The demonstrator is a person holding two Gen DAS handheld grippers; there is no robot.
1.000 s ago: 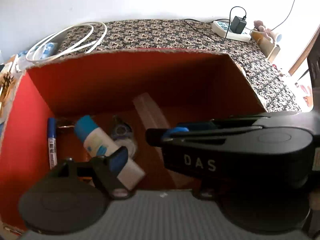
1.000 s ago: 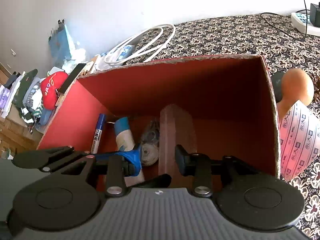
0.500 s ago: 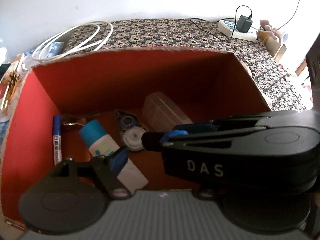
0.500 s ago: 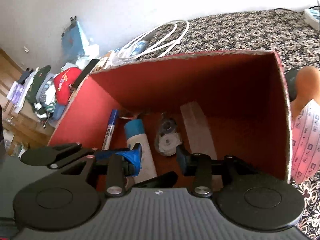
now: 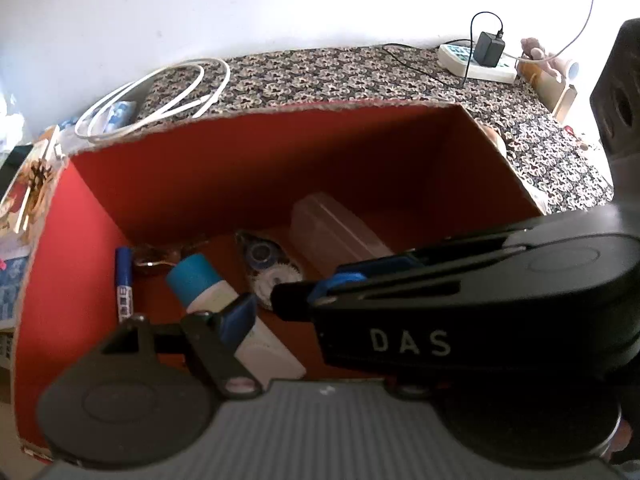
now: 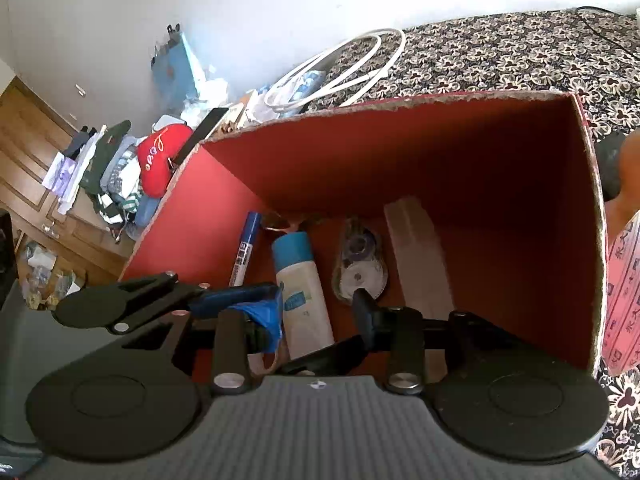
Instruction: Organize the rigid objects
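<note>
Inside the red box (image 6: pixel 400 148) at mid-frame lay a blue marker (image 6: pixel 245 252), a blue-capped tube (image 6: pixel 302 288), a correction tape (image 6: pixel 360 268) and a clear case (image 6: pixel 420 264), side by side on its floor. Low in frame, the right gripper (image 6: pixel 320 312) was closing slightly, jaws apart, pinching nothing. The left gripper (image 5: pixel 264 304) stood spread, empty, above the tube.
</note>
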